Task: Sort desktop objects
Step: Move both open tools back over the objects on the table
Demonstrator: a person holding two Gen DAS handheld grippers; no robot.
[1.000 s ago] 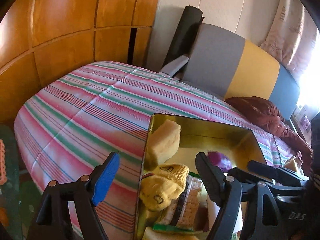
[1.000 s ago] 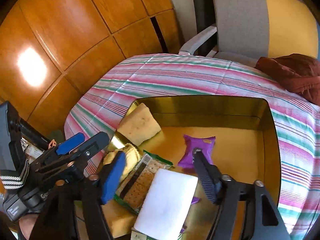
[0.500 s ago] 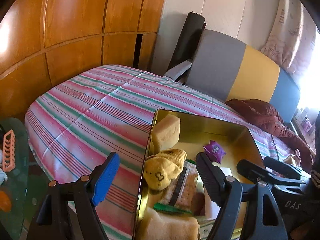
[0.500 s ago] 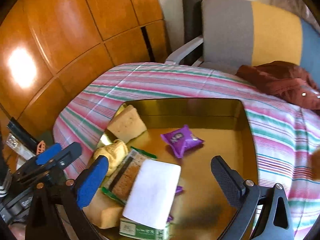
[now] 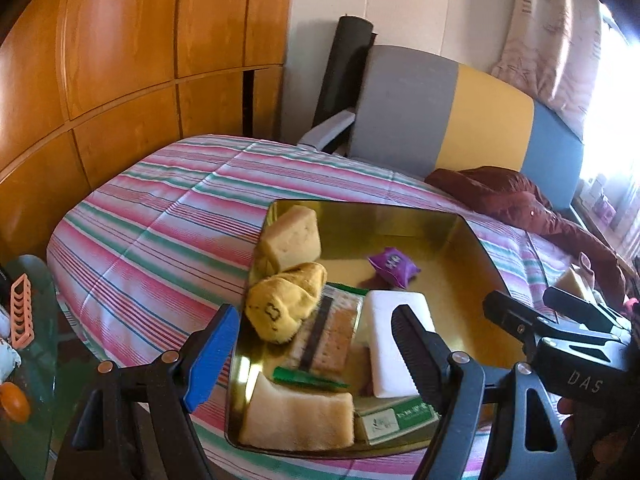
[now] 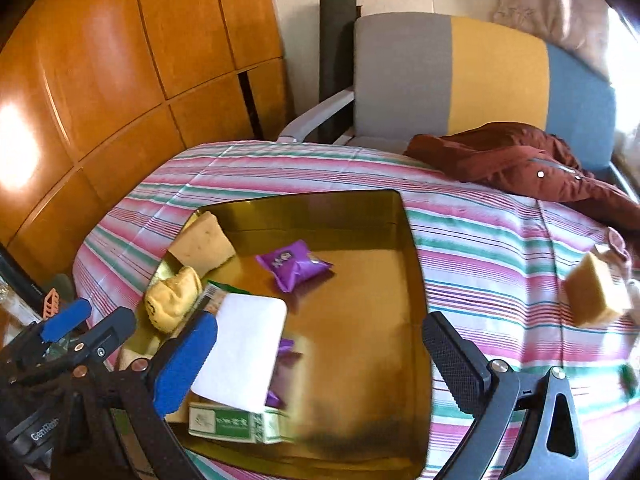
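Inside glossy gold tray [image 6: 404, 216]: crinkly purple packet [image 6: 294, 266], spongy blocks [image 5: 294, 236].

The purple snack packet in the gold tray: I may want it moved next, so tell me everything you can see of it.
The purple snack packet is a small pillow-shaped pouch of glossy film with crimped ends and pale printing on its face. It looks sealed and puffed. It lies flat on the gold tray's bare floor towards the far side, apart from the pile of goods at the tray's left. Neither gripper touches it.
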